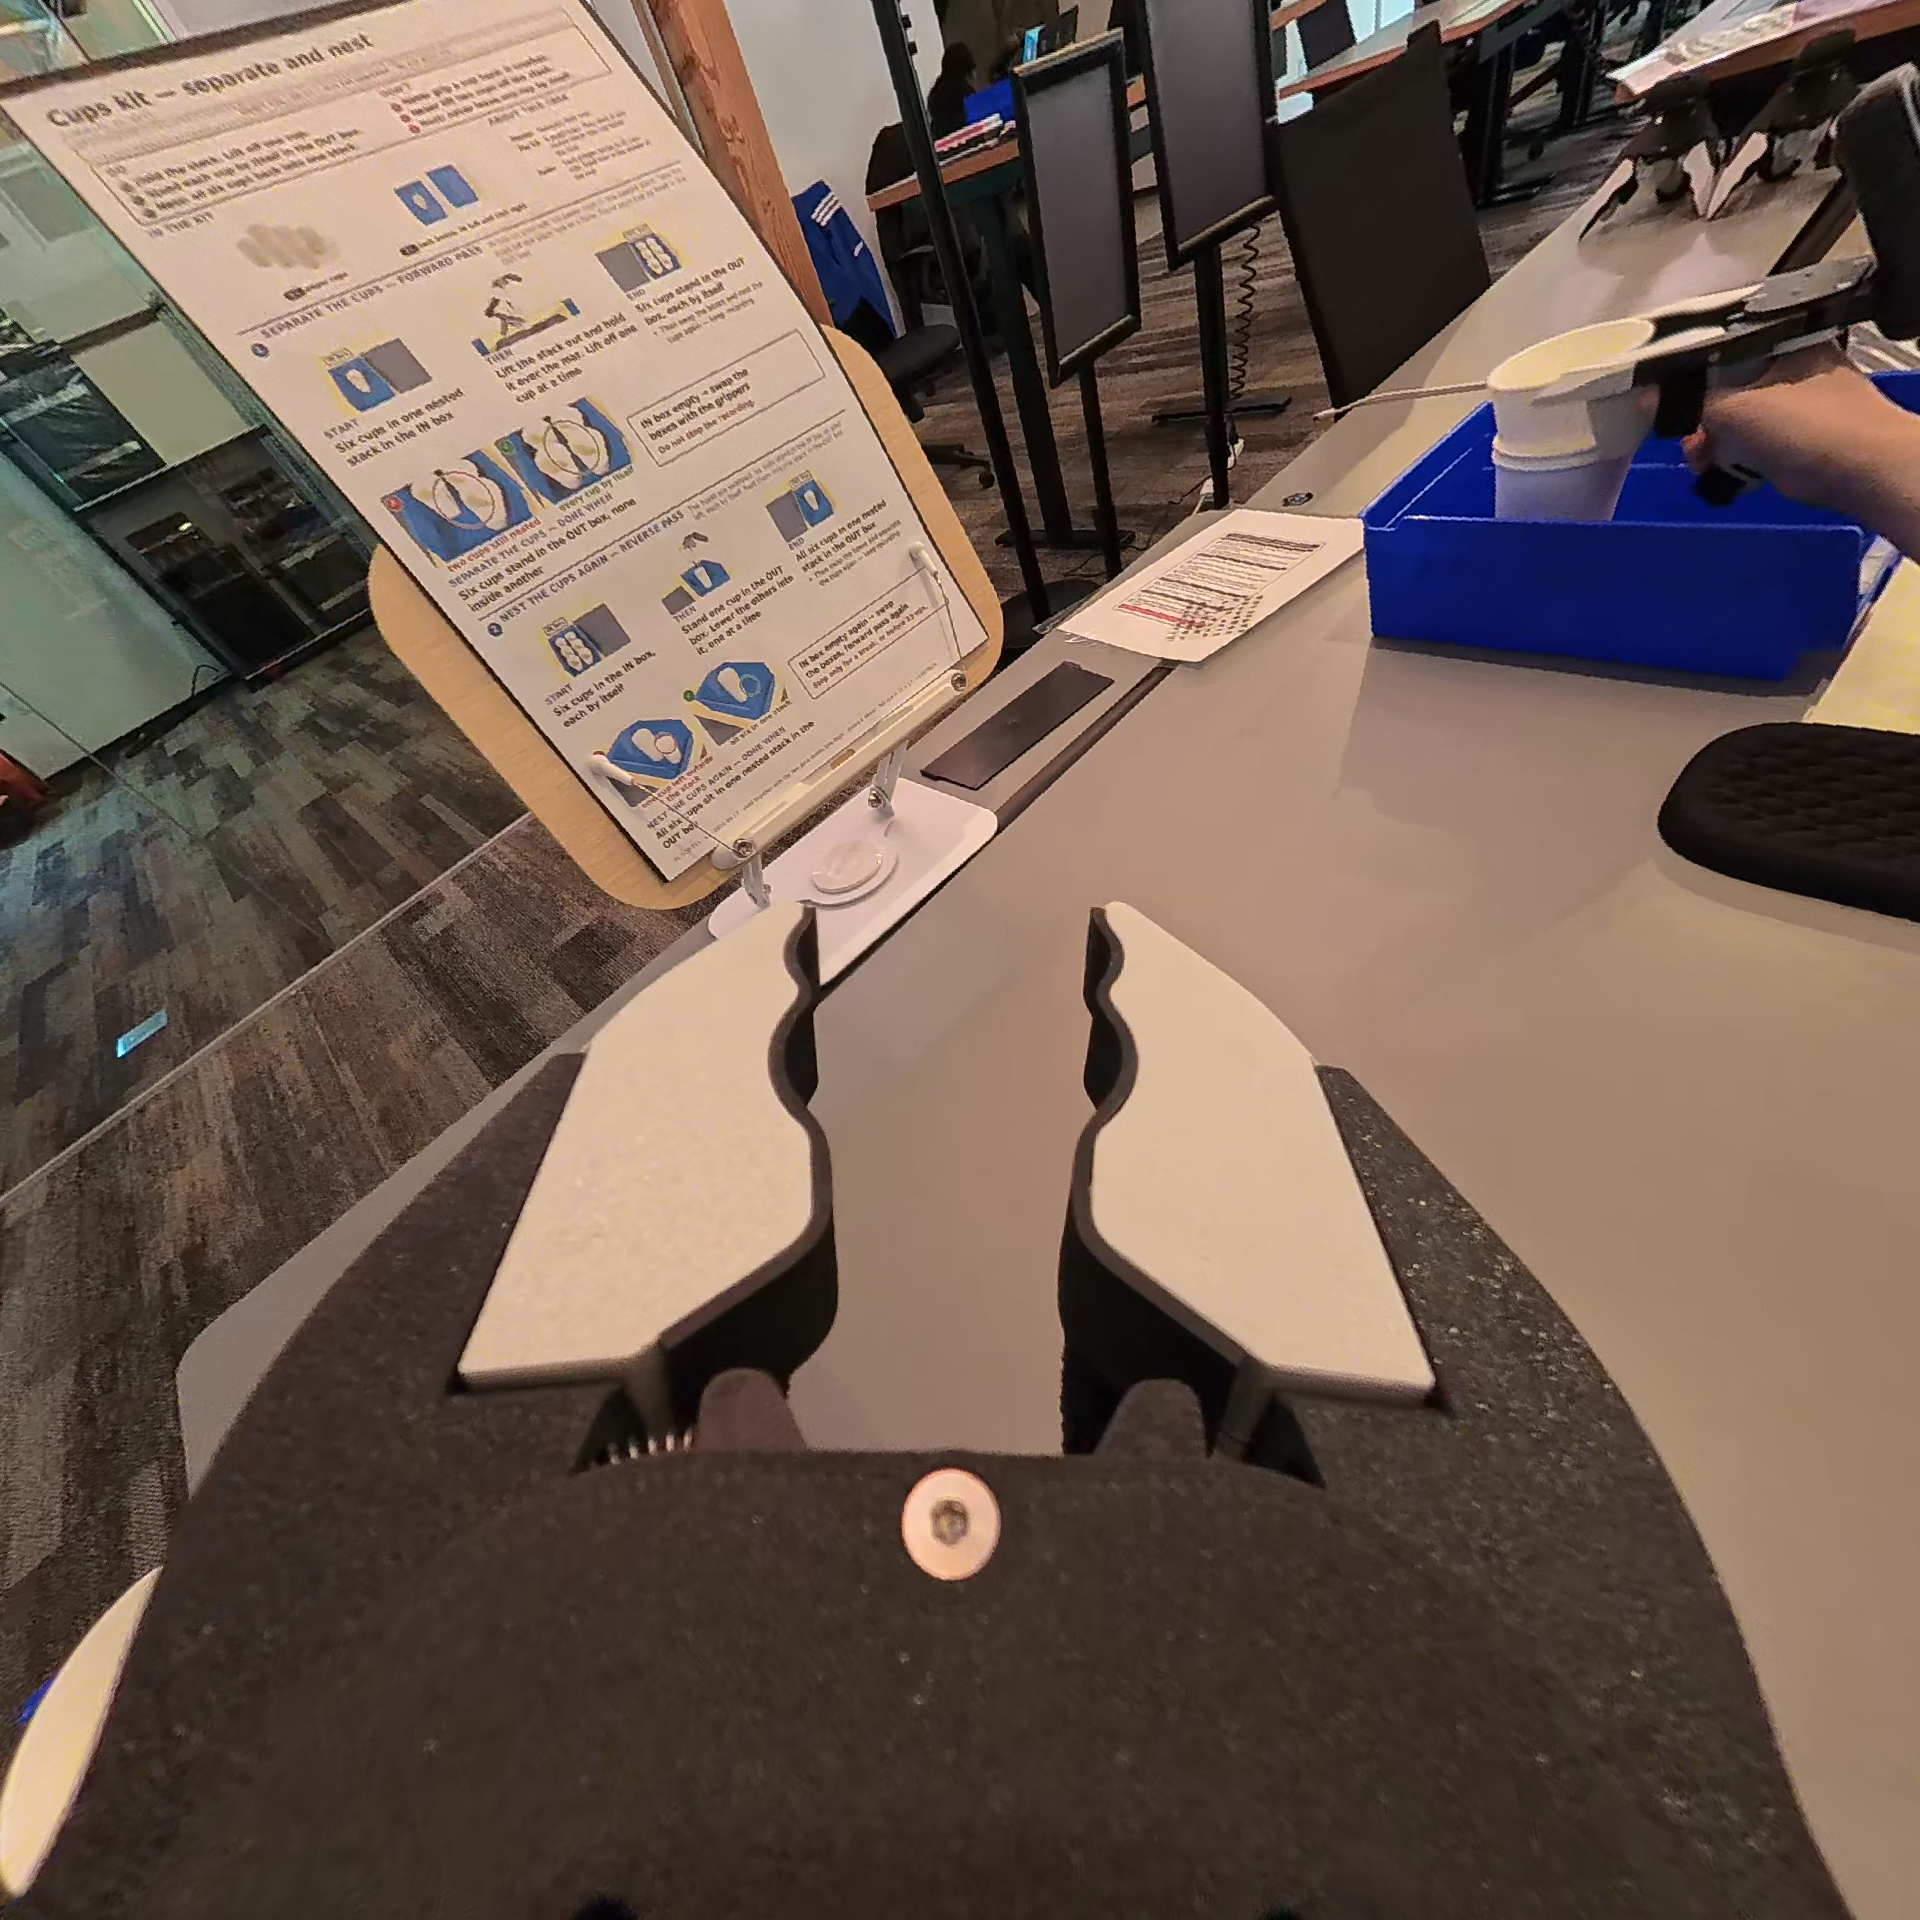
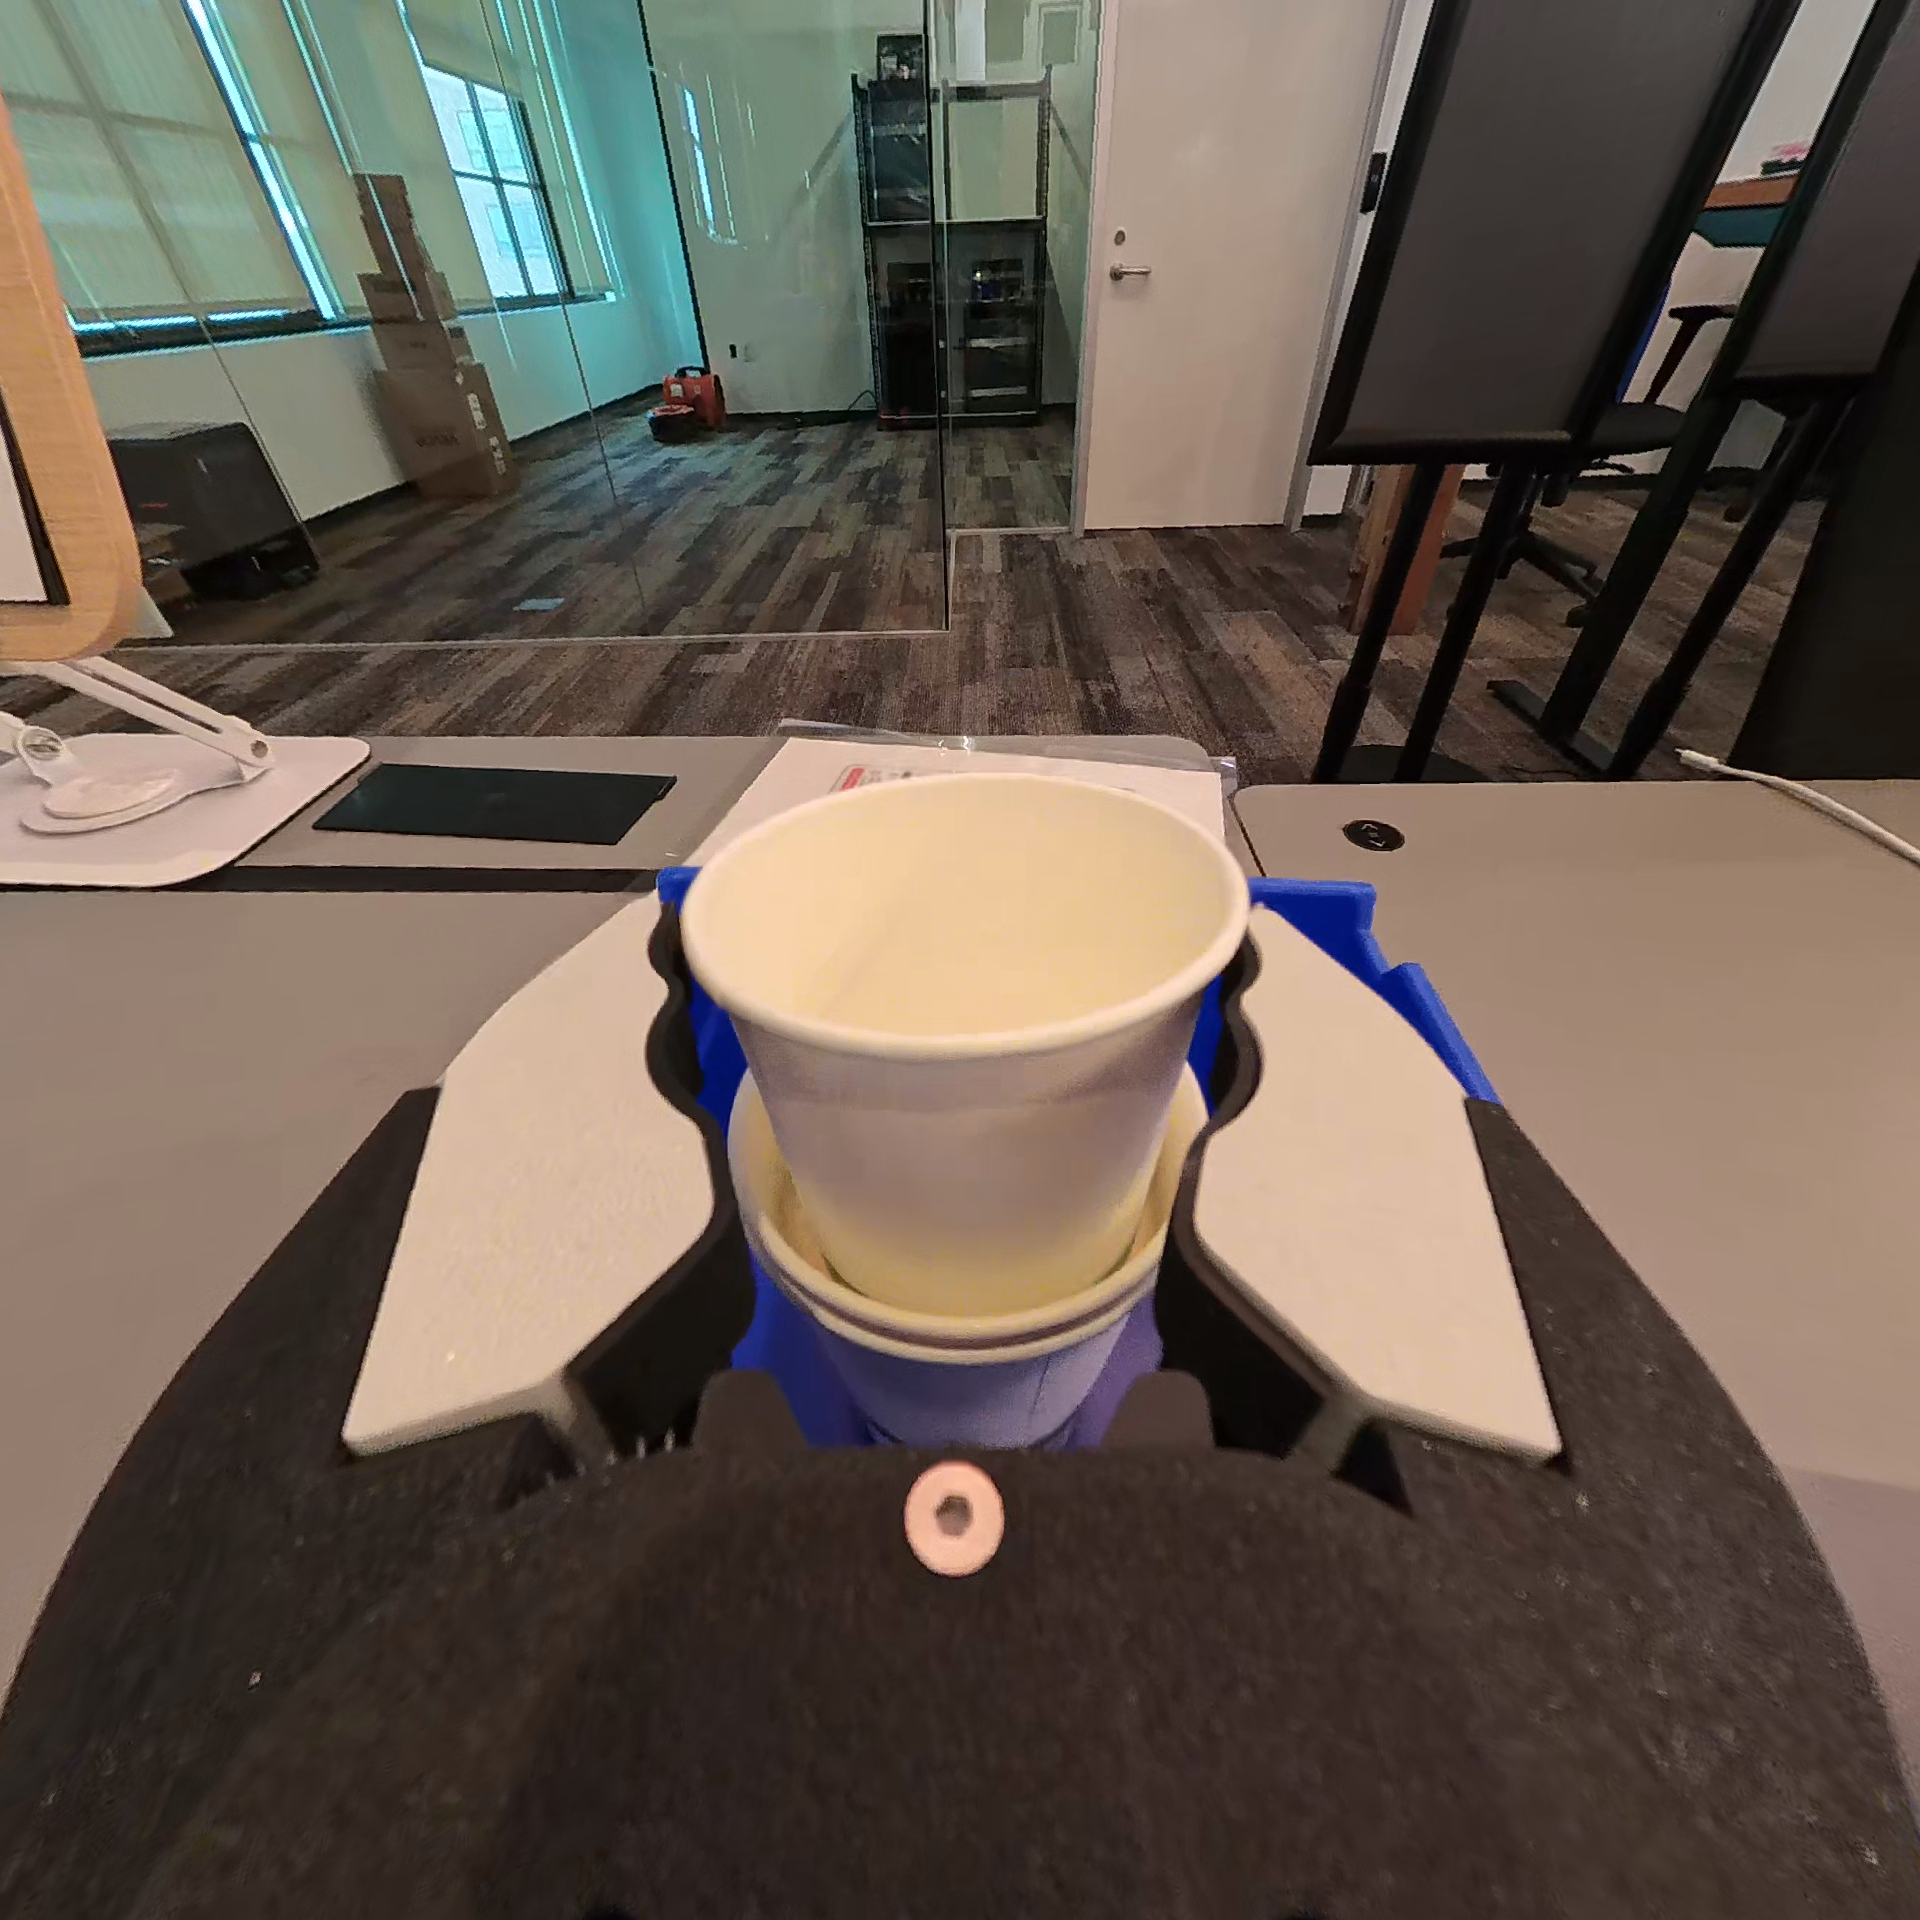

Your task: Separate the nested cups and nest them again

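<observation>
My right gripper [image 2: 956,956] is shut on the top white paper cup [image 2: 966,1122], with its fingers on both sides just under the rim. The cup's lower part sits inside a stack of white cups [image 2: 966,1340] that stands in a blue box [image 2: 1351,935]. In the left wrist view the same cup [image 1: 1558,384], stack [image 1: 1553,483] and blue box [image 1: 1600,592] show at the far right, with the right gripper [image 1: 1621,364] held by a hand [image 1: 1808,436]. My left gripper [image 1: 951,935] is open and empty over the grey table [image 1: 1351,935], well left of the box.
An instruction sheet on a wooden stand [image 1: 499,416] stands at the table's far left edge. A printed paper [image 1: 1216,582] lies beside the box, near a flat black plate [image 1: 1018,722]. A black mat [image 1: 1808,810] lies at the right. A white cable [image 2: 1808,816] runs across the table.
</observation>
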The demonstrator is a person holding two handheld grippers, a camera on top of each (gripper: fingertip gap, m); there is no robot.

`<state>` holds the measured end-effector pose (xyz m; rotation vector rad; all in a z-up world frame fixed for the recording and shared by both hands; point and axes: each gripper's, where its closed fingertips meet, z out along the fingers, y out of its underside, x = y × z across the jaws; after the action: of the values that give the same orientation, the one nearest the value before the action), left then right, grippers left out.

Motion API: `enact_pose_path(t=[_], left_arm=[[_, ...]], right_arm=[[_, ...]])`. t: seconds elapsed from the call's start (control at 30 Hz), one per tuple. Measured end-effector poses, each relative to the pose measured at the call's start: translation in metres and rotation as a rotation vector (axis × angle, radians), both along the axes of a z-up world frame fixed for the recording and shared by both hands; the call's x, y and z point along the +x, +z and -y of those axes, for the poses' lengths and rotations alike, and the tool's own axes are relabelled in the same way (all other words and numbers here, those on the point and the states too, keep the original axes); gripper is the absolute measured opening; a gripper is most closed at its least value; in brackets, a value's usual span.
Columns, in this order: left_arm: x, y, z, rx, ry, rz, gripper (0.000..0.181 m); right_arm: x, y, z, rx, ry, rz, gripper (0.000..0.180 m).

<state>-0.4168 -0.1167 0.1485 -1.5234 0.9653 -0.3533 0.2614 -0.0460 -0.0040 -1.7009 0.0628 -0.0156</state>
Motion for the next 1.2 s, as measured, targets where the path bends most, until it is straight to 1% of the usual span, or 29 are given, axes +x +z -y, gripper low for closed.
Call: enact_pose_path(t=[0.13,0.23,0.4,0.5,0.6,0.7,0.8,0.9,0.97,1.07,1.2], left_arm=[[-0.004,0.005,0.002,0.01,0.008,0.008,0.048],[-0.006,0.008,0.003,0.02,0.013,0.013,0.047],[-0.006,0.009,0.004,0.024,0.015,0.004,0.047],[-0.008,0.01,0.005,0.03,0.023,-0.001,0.047],[-0.016,0.011,0.001,0.033,0.057,-0.006,0.048],[-0.036,0.005,-0.01,0.012,0.133,-0.037,0.049],[-0.067,-0.01,-0.027,-0.055,0.241,-0.098,0.049],[-0.106,-0.028,-0.045,-0.105,0.348,-0.199,0.049],[-0.128,-0.04,-0.053,-0.151,0.378,-0.252,0.046],[-0.154,-0.062,-0.058,-0.25,0.367,-0.35,0.044],[-0.191,-0.092,-0.058,-0.37,0.378,-0.493,0.043]], right_arm=[[0.0,-0.01,0.006,-0.072,0.006,0.051,0.099],[-0.004,-0.02,0.01,-0.135,0.032,0.044,0.105],[-0.006,-0.016,0.016,-0.139,0.045,0.047,0.114],[-0.009,0.01,0.022,-0.07,0.048,0.029,0.113],[-0.024,0.052,0.028,0.026,0.055,0.054,0.112],[-0.055,0.094,0.03,0.082,0.109,0.075,0.111],[-0.098,0.125,0.028,0.09,0.202,0.049,0.108],[-0.151,0.151,0.027,0.084,0.357,0.02,0.108],[-0.185,0.169,0.03,0.114,0.463,0.01,0.106],[-0.229,0.187,0.038,0.151,0.605,0.0,0.103],[-0.256,0.187,0.039,0.185,0.664,0.019,0.101]])
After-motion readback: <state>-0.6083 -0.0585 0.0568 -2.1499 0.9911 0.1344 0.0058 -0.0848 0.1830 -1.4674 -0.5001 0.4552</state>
